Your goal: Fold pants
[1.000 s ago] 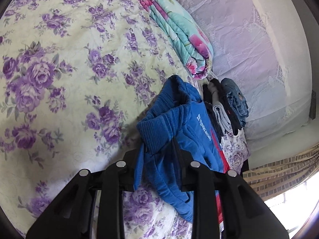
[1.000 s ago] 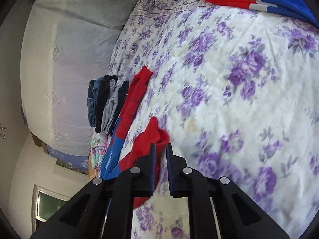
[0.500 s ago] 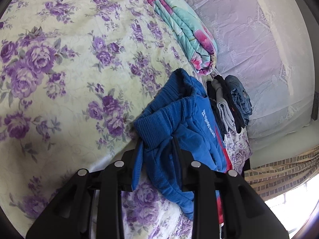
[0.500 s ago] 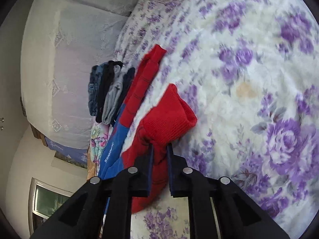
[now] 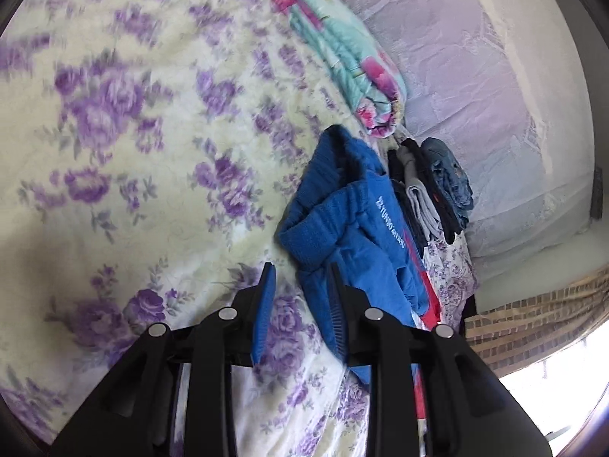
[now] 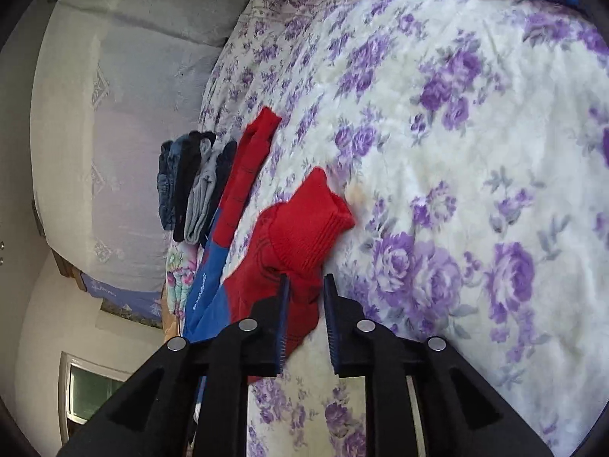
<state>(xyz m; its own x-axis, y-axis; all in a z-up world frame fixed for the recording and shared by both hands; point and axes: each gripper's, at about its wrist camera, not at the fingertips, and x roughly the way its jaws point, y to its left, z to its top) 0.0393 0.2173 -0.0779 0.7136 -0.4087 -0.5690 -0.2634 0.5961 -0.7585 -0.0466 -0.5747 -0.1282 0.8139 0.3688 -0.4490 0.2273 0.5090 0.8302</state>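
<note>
Left wrist view: the left gripper (image 5: pixel 300 297) hangs over the bed (image 5: pixel 125 152) with its jaws spread and nothing pinched between them. The blue waistband end of the pants (image 5: pixel 338 224) lies just past the right-hand jaw, which overlaps the cloth, while the gap between the jaws shows only floral cover. From here the pants run away to the far right, toward the stack of folded clothes (image 5: pixel 434 190) and the rolled quilt (image 5: pixel 350 72).

Right wrist view: the right gripper (image 6: pixel 306 297) has just been opening its jaws. They stand a little apart, and the red cuff (image 6: pixel 304 228) of the pants lies between and just ahead of them, no pad visibly pressing it. The leg's long axis runs left and far, red into blue.

Judging from this, the right hand is better lined up for a fresh pinch; the left must shift right first.
</note>
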